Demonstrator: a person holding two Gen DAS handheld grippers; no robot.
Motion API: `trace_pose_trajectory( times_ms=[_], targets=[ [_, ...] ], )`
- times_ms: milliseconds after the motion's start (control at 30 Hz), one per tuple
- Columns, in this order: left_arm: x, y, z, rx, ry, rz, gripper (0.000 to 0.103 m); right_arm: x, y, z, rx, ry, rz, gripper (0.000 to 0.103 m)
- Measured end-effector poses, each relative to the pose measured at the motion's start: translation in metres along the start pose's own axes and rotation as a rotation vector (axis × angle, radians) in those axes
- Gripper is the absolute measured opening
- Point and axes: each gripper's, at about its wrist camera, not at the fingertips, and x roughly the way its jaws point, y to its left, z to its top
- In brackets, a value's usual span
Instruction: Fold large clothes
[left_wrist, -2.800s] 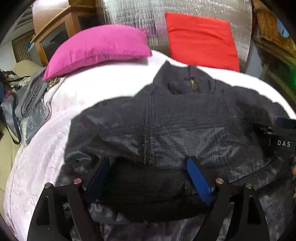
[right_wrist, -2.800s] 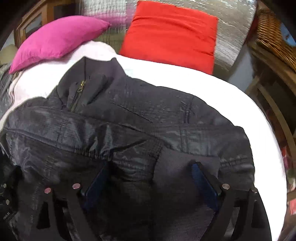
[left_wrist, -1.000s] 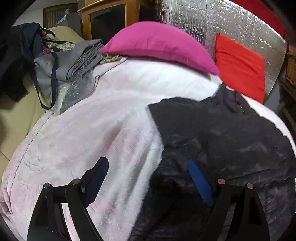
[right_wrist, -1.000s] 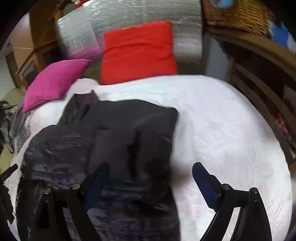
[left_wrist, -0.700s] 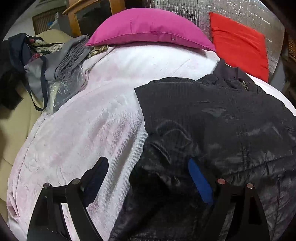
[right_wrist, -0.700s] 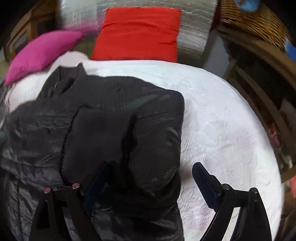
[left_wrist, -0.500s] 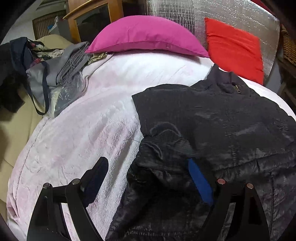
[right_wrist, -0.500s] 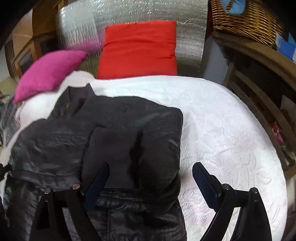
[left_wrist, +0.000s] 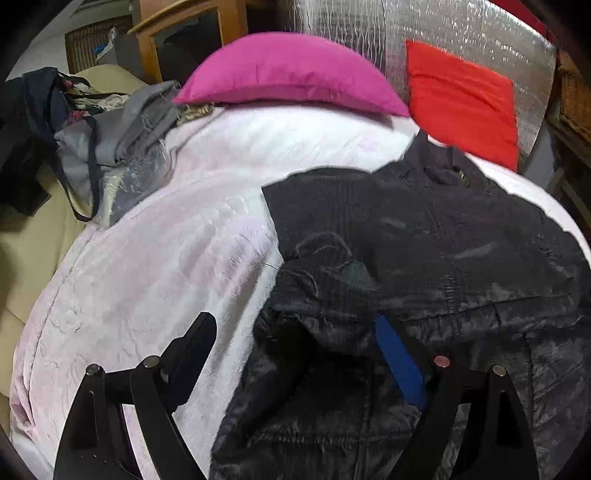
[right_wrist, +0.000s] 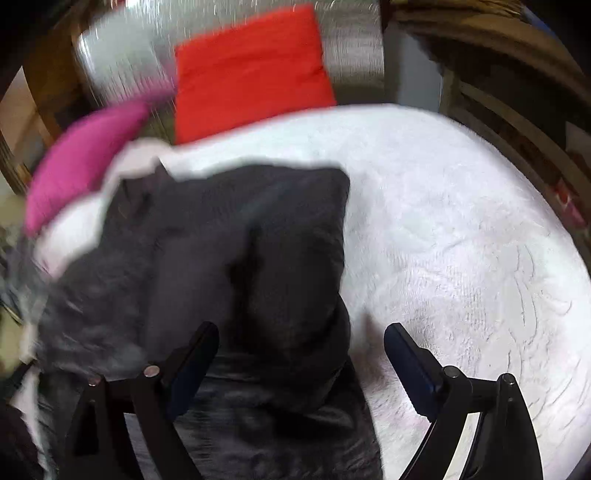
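Note:
A black quilted jacket (left_wrist: 424, 258) lies on the white bedspread (left_wrist: 155, 266), collar toward the cushions, both sleeves folded in over its body. In the left wrist view my left gripper (left_wrist: 299, 354) hangs open over the jacket's left edge: one finger above the bedspread, the blue-padded one above the fabric. The right wrist view is blurred. There the jacket (right_wrist: 236, 258) fills the left half, and my right gripper (right_wrist: 301, 354) stands open over its right edge, the right finger above the bare bedspread (right_wrist: 461, 240). Neither gripper holds cloth.
A magenta pillow (left_wrist: 291, 74) and a red cushion (left_wrist: 461, 99) lean on a silver headboard at the far end. Grey clothes and a bag (left_wrist: 110, 147) are piled at the bed's left side. Wooden furniture and a wicker basket (right_wrist: 498, 55) stand to the right.
Both grippers have shifted from over the jacket's middle out to its side edges. In the last second both views tilted a little; the right one is now blurred.

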Motion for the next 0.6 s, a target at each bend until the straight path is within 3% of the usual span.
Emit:
trace_pose_trajectory(
  times_ms=[167, 367, 467, 600],
  targets=[
    [-0.057, 0.023, -0.011, -0.038, -0.114, -0.06, 0.088, -0.09, 0.003, -0.008, -0.034, -0.167, 0.093, 0.093],
    [-0.141, 0.066, -0.041, -0.119, -0.251, -0.095, 0.09, -0.194, -0.006, -0.038, -0.071, -0.352, 0.113, 0.093],
    [-0.169, 0.085, -0.056, -0.155, -0.291, -0.093, 0.091, -0.231, -0.005, -0.054, -0.085, -0.394, 0.101, 0.094],
    [-0.194, 0.105, -0.084, -0.184, -0.286, -0.1, 0.093, -0.254, -0.017, -0.089, -0.085, -0.326, 0.116, 0.096]
  ],
)
